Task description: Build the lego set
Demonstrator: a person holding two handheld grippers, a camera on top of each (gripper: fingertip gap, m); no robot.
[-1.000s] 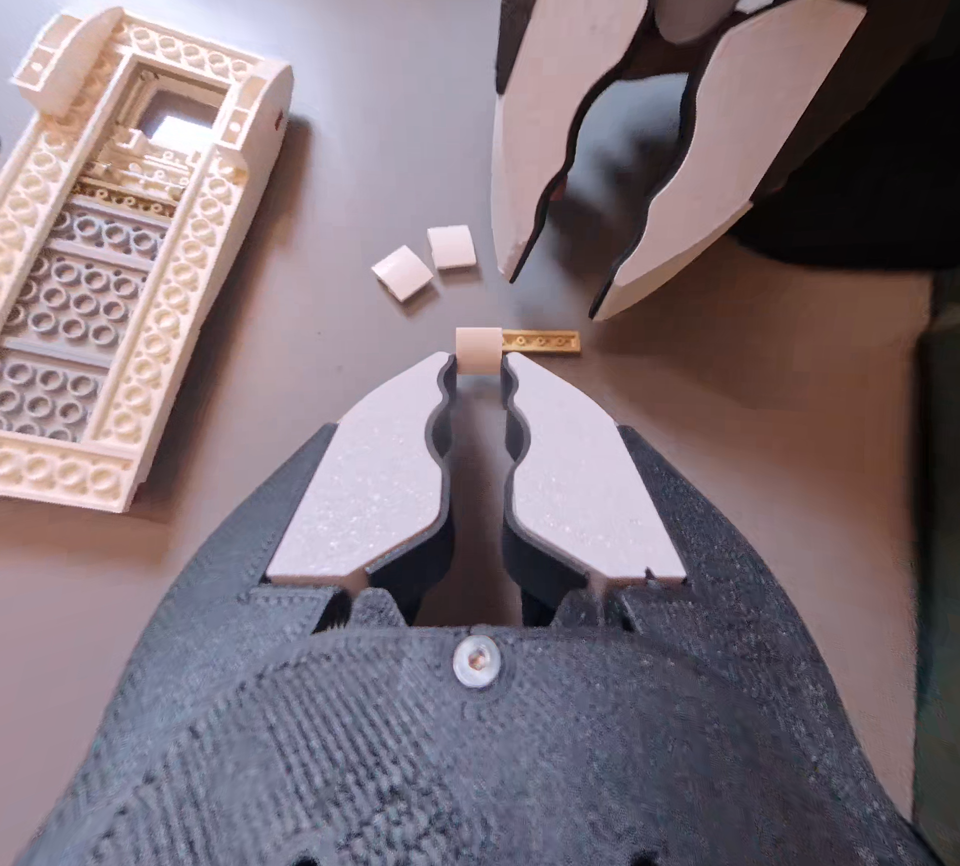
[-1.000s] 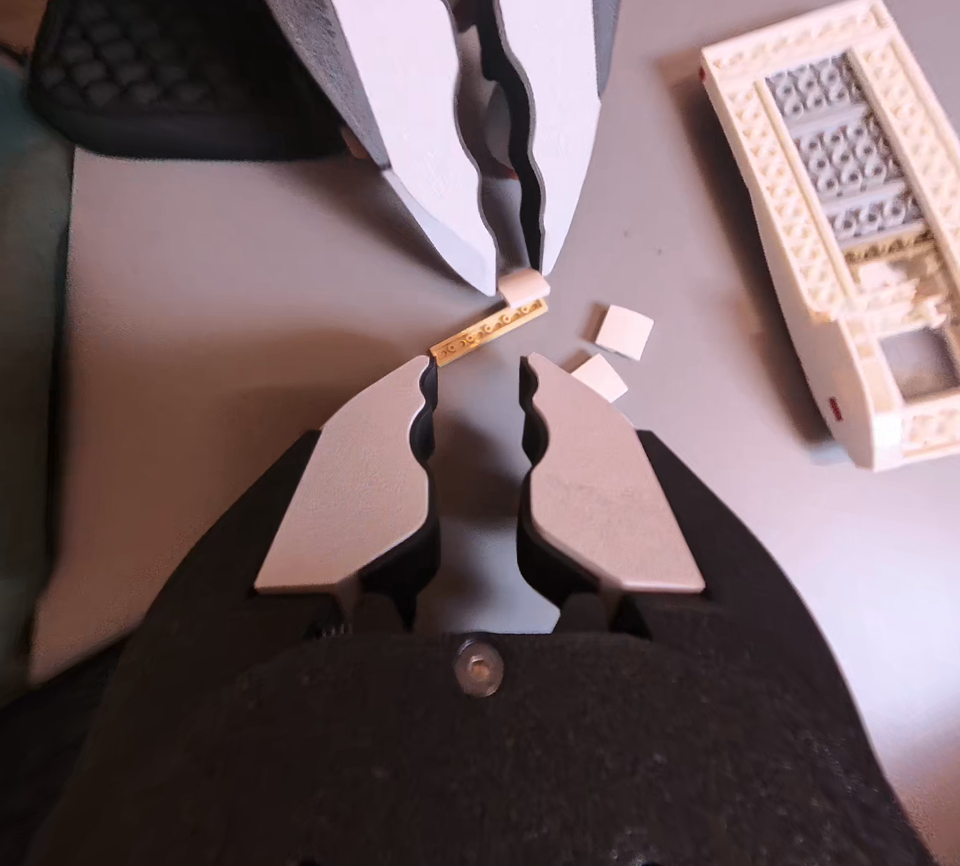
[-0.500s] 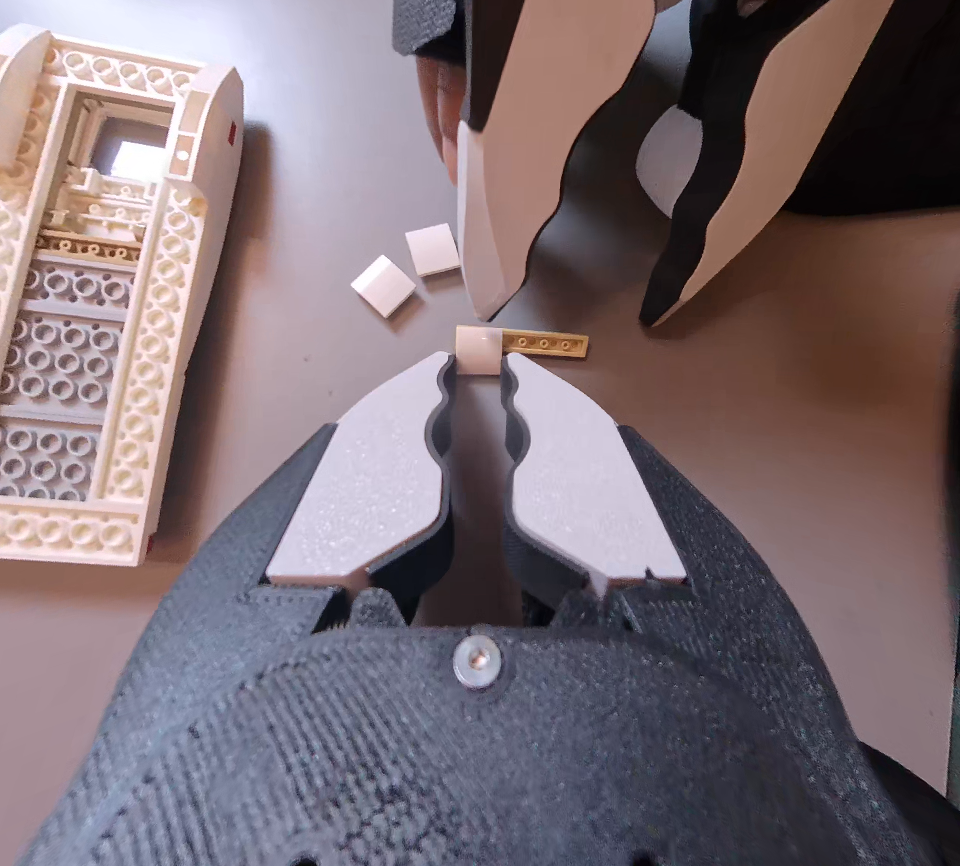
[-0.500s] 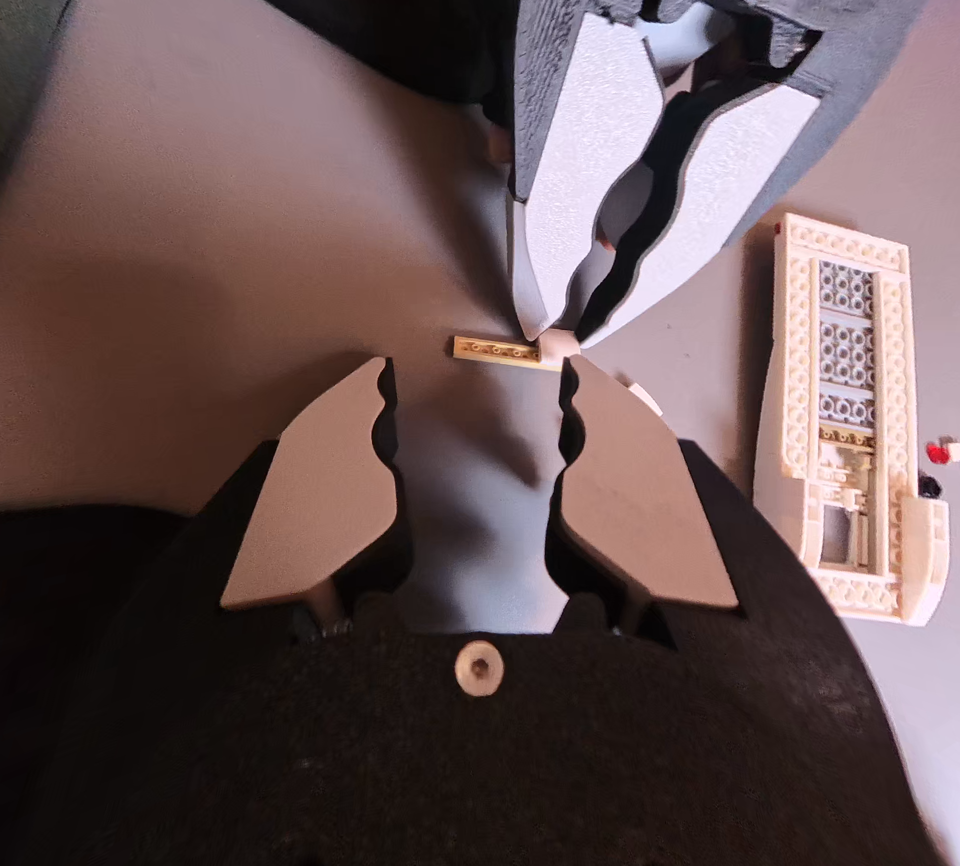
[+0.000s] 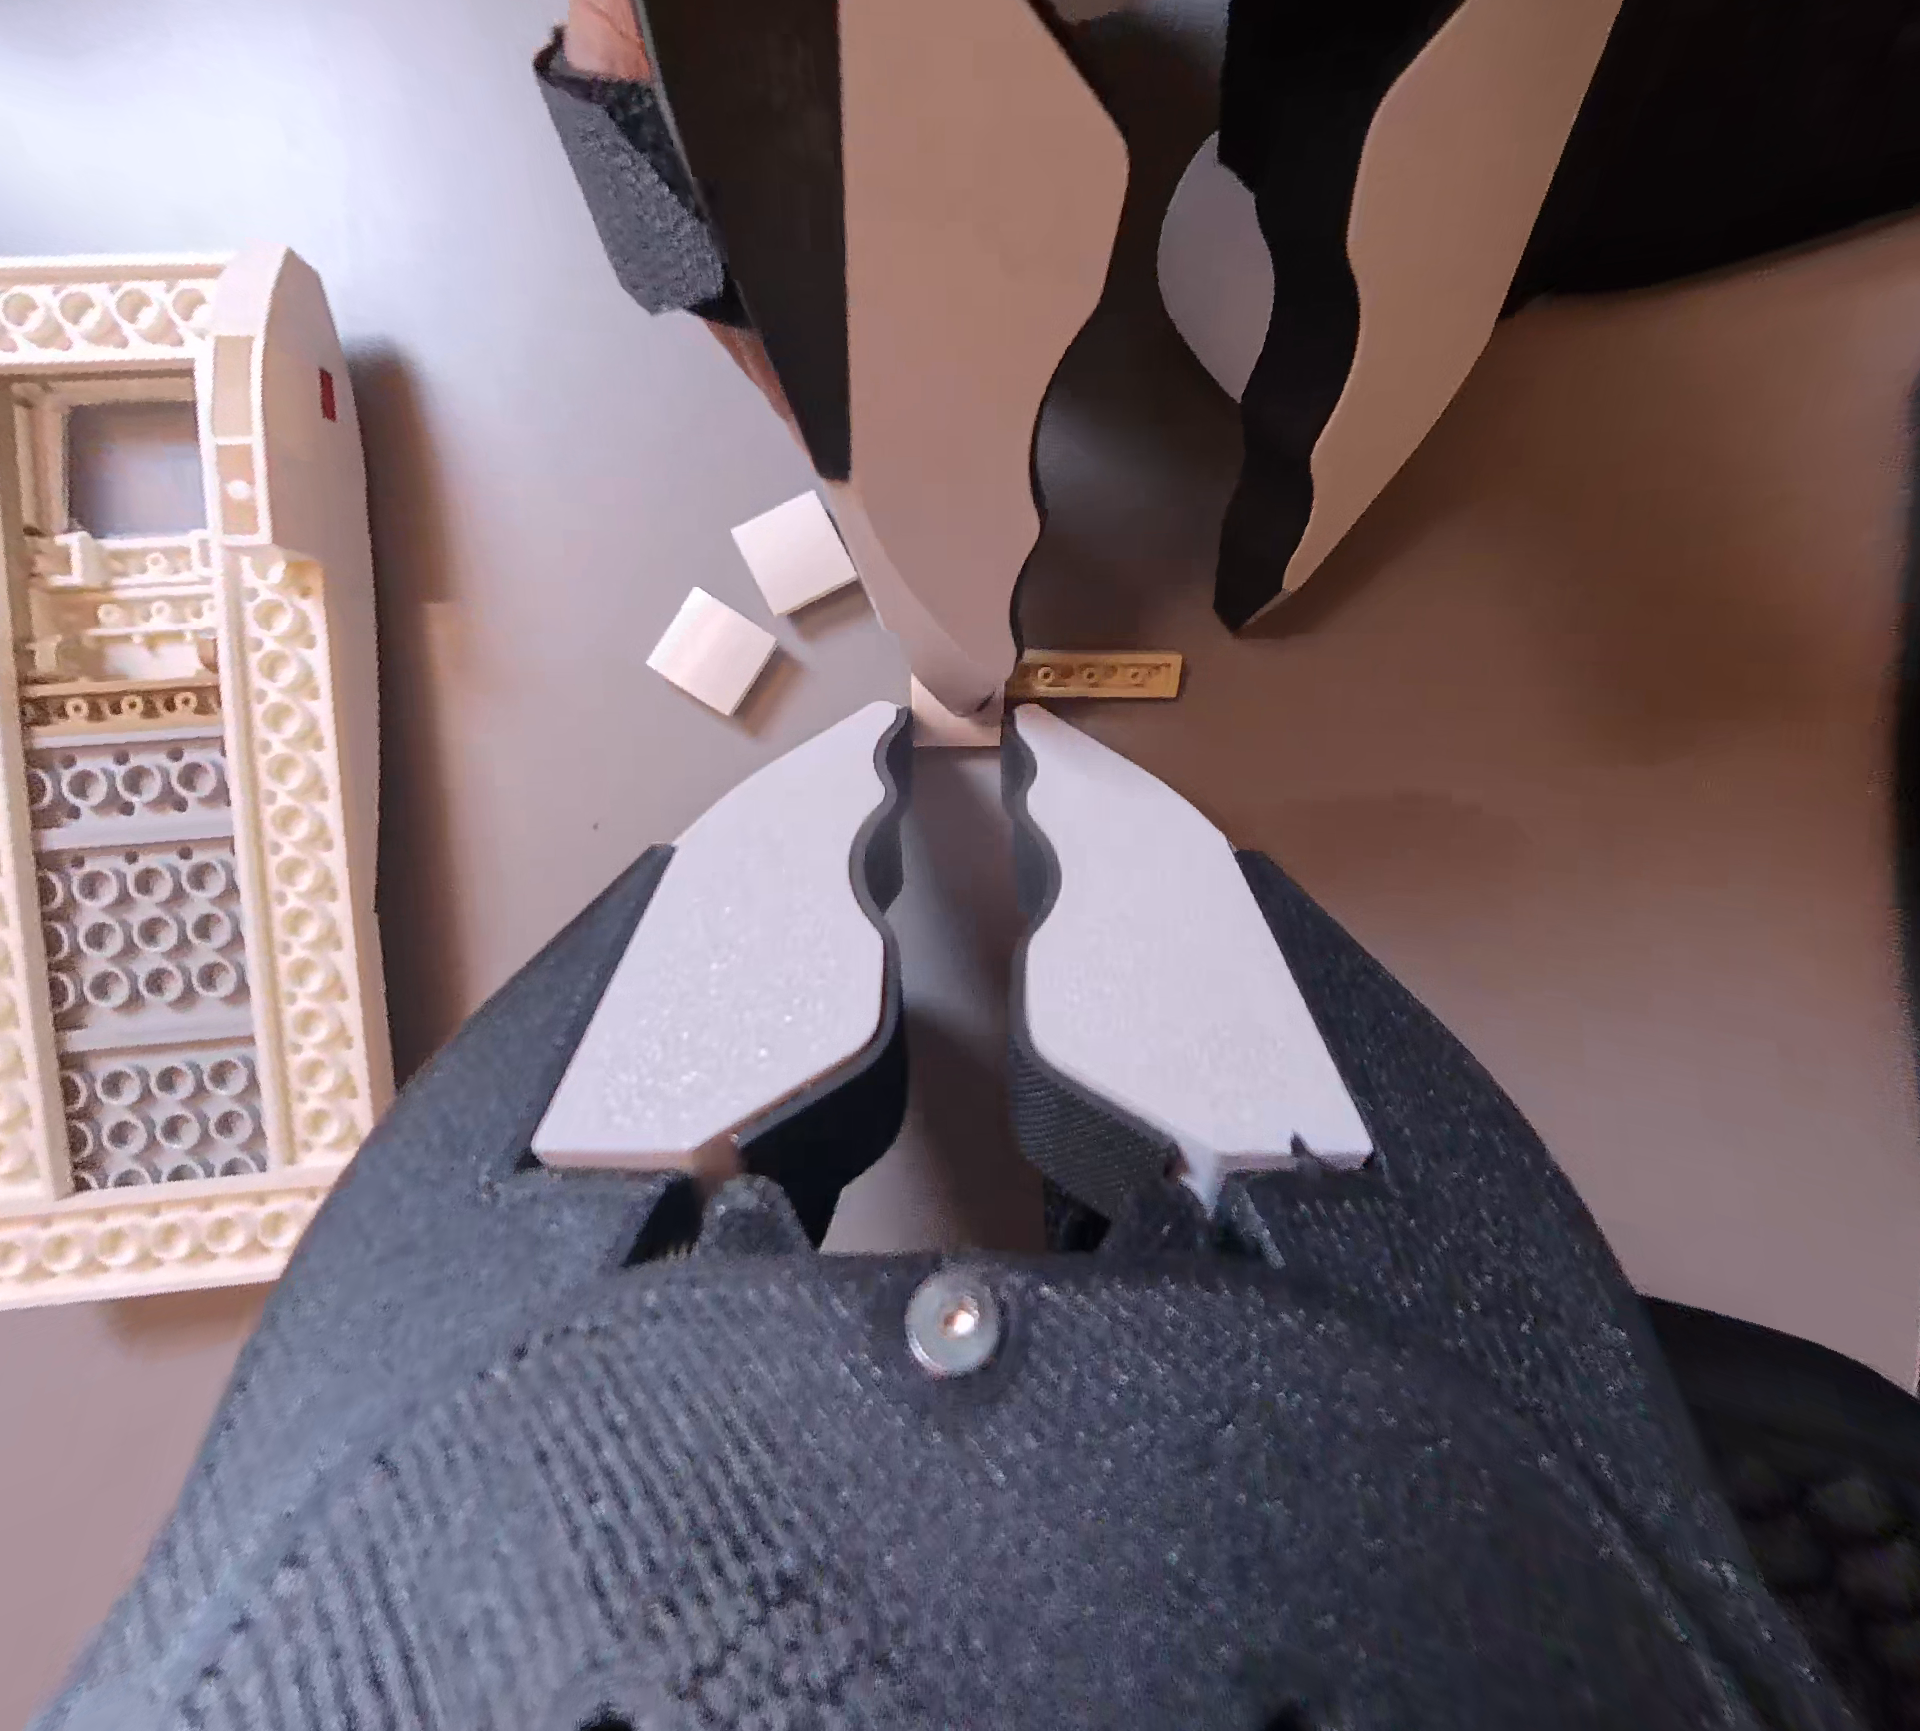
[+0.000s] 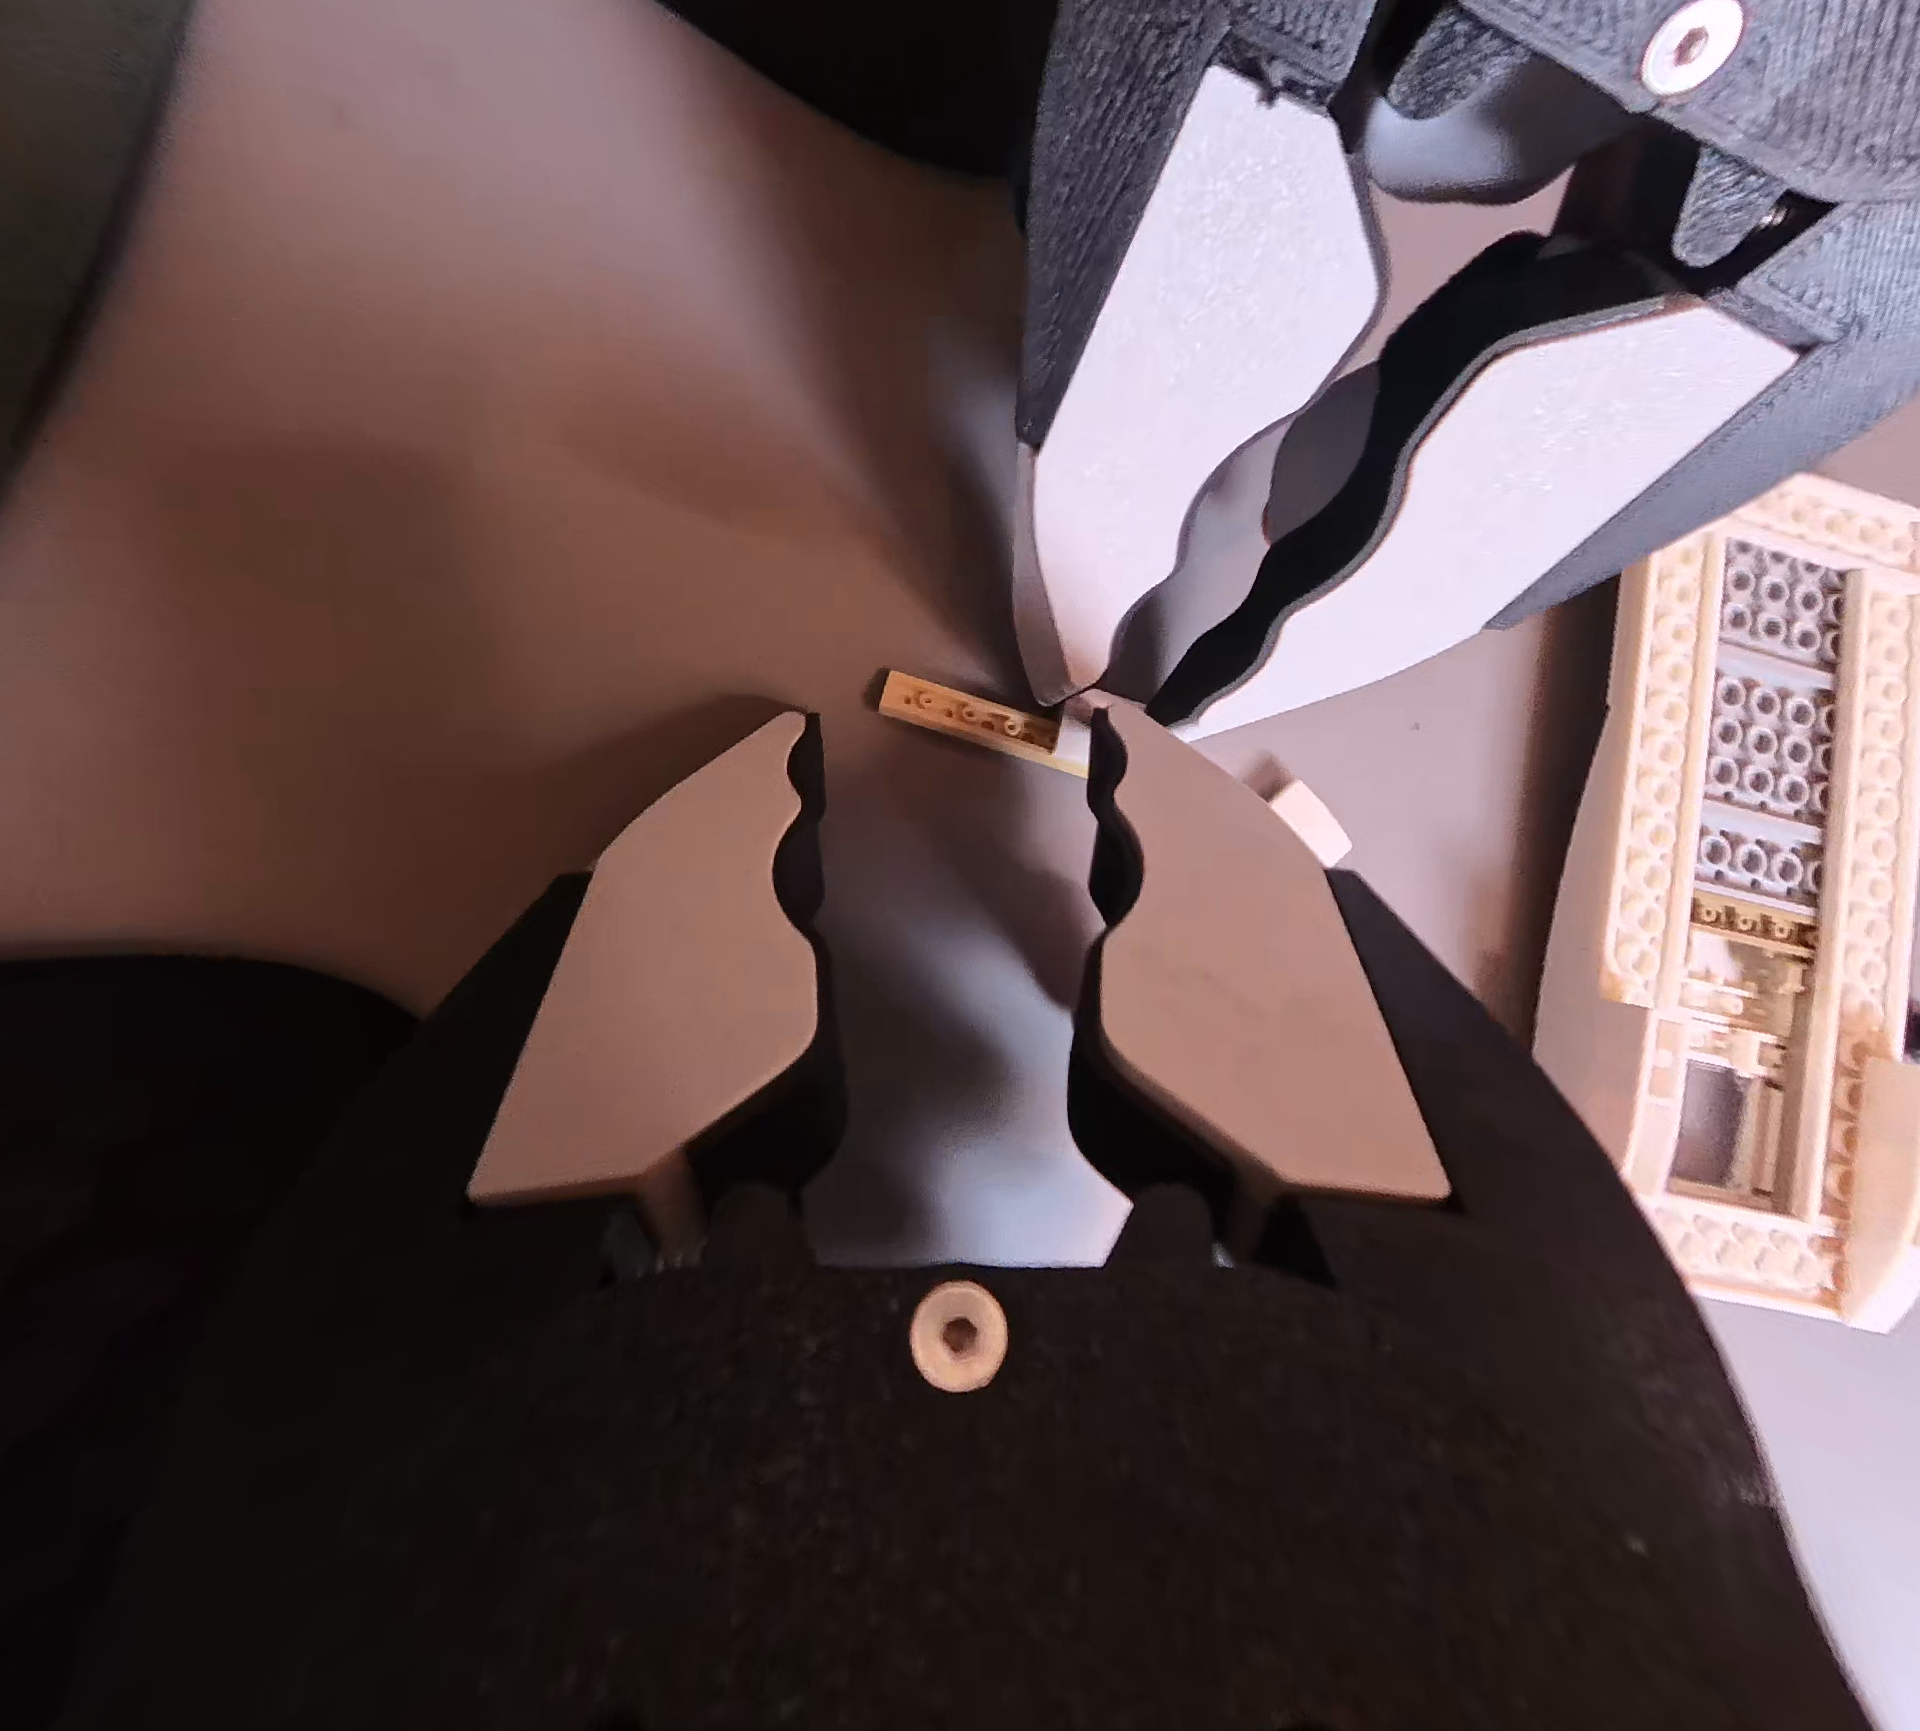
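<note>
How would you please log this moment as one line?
left gripper: shut on white tile | right gripper: open, over tan plate | white model: beside

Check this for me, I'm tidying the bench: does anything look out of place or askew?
Two small white square tiles lie loose and skewed on the grey table, apart from the white brick-built hull. Nothing looks damaged.

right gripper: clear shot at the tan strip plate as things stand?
Probably yes. The right gripper is open, the tan strip plate lies just ahead between its fingertips; only the left gripper crowds one end, clamping a white piece.
</note>
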